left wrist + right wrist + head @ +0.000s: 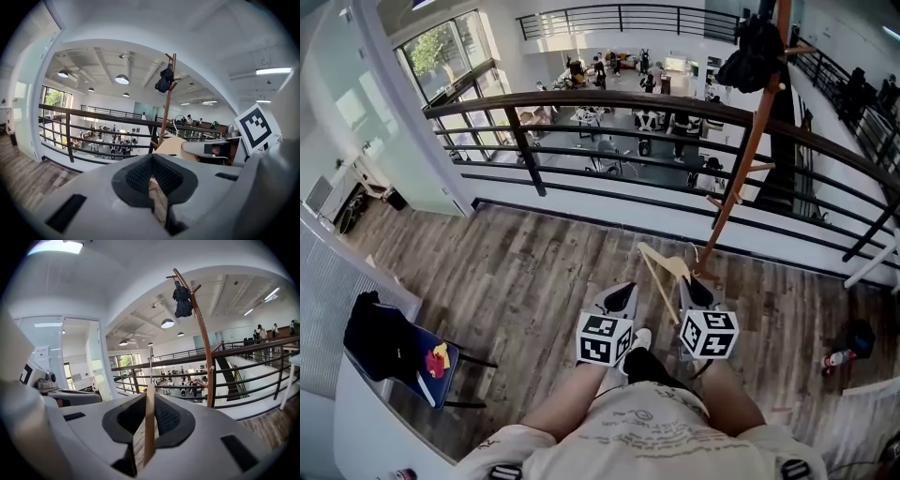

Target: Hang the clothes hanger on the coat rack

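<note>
A pale wooden clothes hanger (660,269) with a wire hook juts forward from my right gripper (690,287), which is shut on it. In the right gripper view the hanger (149,423) stands edge-on between the jaws. The brown coat rack (747,150) rises just ahead and to the right, by the railing, with a black garment (752,52) on its top pegs. In the right gripper view the coat rack (203,341) stands apart from the hanger. My left gripper (623,291) is shut on nothing, beside the right one. The left gripper view shows the hanger (172,143) to its right.
A dark metal railing (581,101) runs across in front, over a lower hall. A blue chair (427,366) with dark clothing stands at the left beside a white table (366,422). A bottle (837,358) and a dark bag (861,336) lie on the wooden floor at right.
</note>
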`<state>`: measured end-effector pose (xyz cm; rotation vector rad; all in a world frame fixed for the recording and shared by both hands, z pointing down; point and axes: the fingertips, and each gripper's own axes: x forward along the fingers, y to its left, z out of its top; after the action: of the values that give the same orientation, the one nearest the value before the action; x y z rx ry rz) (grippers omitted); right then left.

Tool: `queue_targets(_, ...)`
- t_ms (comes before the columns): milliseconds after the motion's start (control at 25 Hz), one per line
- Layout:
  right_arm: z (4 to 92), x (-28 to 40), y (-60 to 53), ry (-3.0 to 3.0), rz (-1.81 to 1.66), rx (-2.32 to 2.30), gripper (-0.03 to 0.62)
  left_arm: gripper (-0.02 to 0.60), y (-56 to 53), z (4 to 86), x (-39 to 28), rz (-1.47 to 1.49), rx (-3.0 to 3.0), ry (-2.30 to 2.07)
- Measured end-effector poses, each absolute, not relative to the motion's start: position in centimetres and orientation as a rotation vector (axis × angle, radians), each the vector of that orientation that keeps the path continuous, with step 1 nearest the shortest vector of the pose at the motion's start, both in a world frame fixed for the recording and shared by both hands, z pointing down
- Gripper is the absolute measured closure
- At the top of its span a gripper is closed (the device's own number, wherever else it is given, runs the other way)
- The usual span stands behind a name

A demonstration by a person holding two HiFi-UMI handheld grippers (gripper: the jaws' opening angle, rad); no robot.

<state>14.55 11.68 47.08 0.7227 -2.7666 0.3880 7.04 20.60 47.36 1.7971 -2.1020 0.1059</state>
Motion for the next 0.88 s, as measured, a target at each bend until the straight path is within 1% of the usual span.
queue_targets(320, 47.6, 11.0, 8.2, -2.754, 0.393, 0.749, 0.542, 0.577, 16.7, 48.2, 3.3, 0.108, 1.820, -2.067)
queue_targets(880, 48.3, 4.4, -1.3, -2.717, 0.441, 0.800, 0.542, 0.577, 6.0, 47.5, -3.2, 0.156, 1.886, -1.998)
